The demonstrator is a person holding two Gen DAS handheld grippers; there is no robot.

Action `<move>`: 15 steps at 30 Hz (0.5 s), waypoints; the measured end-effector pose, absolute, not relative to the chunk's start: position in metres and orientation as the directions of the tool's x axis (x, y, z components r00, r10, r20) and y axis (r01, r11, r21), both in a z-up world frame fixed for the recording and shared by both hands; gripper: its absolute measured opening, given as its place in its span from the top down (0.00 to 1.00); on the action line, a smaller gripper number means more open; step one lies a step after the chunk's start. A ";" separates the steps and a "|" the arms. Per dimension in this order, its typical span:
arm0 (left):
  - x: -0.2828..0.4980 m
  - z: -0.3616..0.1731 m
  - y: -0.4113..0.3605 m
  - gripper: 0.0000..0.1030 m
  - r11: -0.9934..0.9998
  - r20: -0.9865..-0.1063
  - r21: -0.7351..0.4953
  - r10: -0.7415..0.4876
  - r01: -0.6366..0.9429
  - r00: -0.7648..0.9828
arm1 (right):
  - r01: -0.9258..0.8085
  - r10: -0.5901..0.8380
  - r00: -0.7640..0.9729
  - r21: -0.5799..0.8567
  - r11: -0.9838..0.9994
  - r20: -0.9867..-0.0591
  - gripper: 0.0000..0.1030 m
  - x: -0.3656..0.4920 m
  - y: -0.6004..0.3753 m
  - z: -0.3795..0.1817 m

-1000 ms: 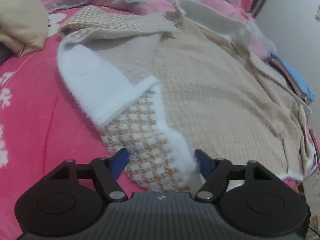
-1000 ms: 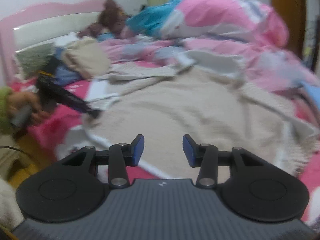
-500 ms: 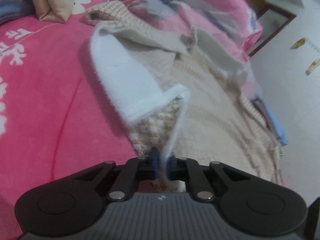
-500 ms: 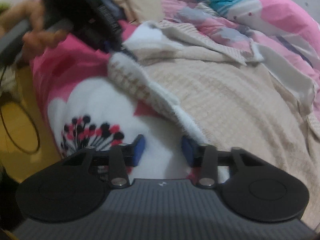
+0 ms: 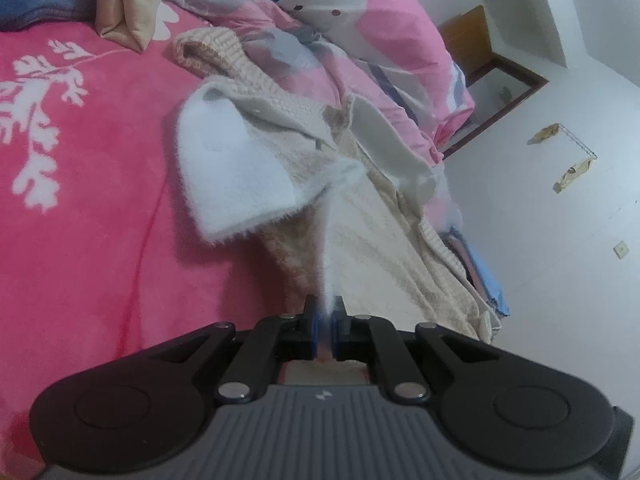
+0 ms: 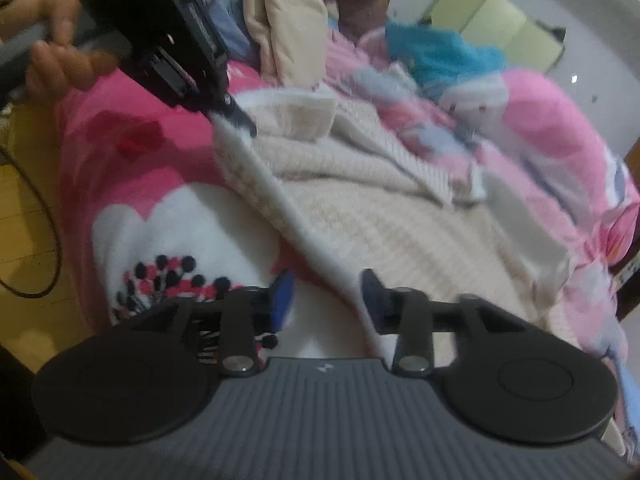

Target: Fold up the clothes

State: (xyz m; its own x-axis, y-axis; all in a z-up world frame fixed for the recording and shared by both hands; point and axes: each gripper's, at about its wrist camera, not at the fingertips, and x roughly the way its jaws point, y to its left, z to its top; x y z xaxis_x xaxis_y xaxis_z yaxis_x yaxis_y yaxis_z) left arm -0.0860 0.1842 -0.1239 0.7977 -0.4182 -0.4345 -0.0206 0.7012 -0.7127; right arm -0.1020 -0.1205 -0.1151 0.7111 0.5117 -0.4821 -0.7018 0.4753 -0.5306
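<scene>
A beige knit cardigan with a fuzzy white trim lies spread on the pink bed. Its white cuffed sleeve is folded across the left side. My left gripper is shut on the white hem edge, which rises taut from the pads. In the right wrist view that left gripper pinches the hem at the upper left, with a hand behind it. My right gripper sits low at the near end of the same hem. Its jaws are opening, and the trim runs between them without being pressed.
A pink floral bedspread lies under the cardigan. A pink and grey quilt is heaped behind it. A folded beige garment and a brown plush toy sit at the head. A black cable hangs off the bed's left edge.
My left gripper closed on the white hem and drew it up taut. My right gripper swung down to the hem's near end; its jaws narrowed, then widened.
</scene>
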 end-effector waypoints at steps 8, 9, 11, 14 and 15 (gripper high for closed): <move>-0.083 -0.130 0.181 0.94 0.696 -0.436 -0.717 -0.403 -0.039 0.805 | -0.704 0.534 0.695 -0.607 0.369 -0.481 0.41 -0.081 -0.091 -0.138; -0.084 -0.128 0.181 0.94 0.704 -0.434 -0.709 -0.396 -0.036 0.809 | -0.694 0.537 0.700 -0.627 0.355 -0.471 0.43 -0.081 -0.087 -0.141; -0.085 -0.124 0.180 0.94 0.719 -0.431 -0.695 -0.380 -0.032 0.819 | -0.678 0.549 0.706 -0.651 0.342 -0.448 0.42 -0.087 -0.084 -0.139; -0.089 -0.123 0.182 0.94 0.718 -0.424 -0.695 -0.368 -0.037 0.828 | -0.738 0.619 0.648 -0.568 0.364 -0.444 0.38 -0.097 -0.090 -0.121; -0.090 -0.123 0.182 0.94 0.714 -0.423 -0.699 -0.367 -0.040 0.829 | -0.744 0.622 0.641 -0.563 0.359 -0.451 0.35 -0.098 -0.088 -0.122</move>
State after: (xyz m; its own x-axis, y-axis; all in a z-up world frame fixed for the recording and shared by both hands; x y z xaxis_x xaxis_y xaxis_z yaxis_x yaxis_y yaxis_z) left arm -0.0899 0.1824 -0.1232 0.8289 -0.3665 -0.4226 -0.0404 0.7142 -0.6988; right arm -0.0983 -0.0881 -0.1219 0.6407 0.6217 -0.4506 -0.7443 0.3588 -0.5633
